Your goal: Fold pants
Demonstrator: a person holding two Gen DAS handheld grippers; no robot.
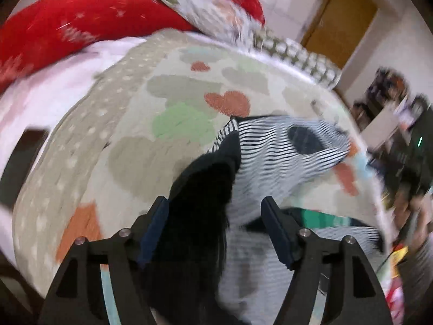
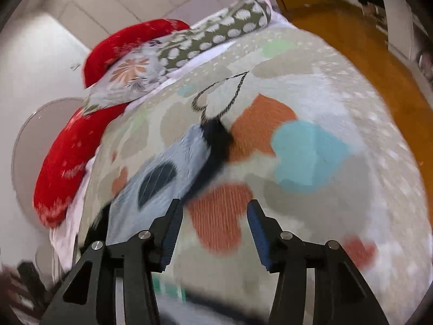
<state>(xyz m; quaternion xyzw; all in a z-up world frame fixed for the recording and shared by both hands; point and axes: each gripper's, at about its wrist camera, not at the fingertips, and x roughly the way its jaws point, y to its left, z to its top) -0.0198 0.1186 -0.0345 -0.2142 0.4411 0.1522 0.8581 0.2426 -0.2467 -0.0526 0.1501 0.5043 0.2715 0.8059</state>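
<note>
Hearts cover the bedspread [image 2: 311,146]. Striped pants [image 1: 284,159] lie low and right of middle in the left view. Left gripper [image 1: 216,211] gapes around their black band; right gripper [image 2: 213,214] gapes, holding nothing.

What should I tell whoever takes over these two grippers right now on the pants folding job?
Left gripper: jaws open, with the black waistband part of the striped pants lying between them; whether it is pinched cannot be told.
Right gripper: jaws open, empty, over the heart-print bedspread, to the right of the pants.
Pants: bunched on the bedspread, black band at the far end in the right view. Red pillow lies at the bed's far side.
Done: no neat fold visible.
Left: spread flat, then fold.
</note>
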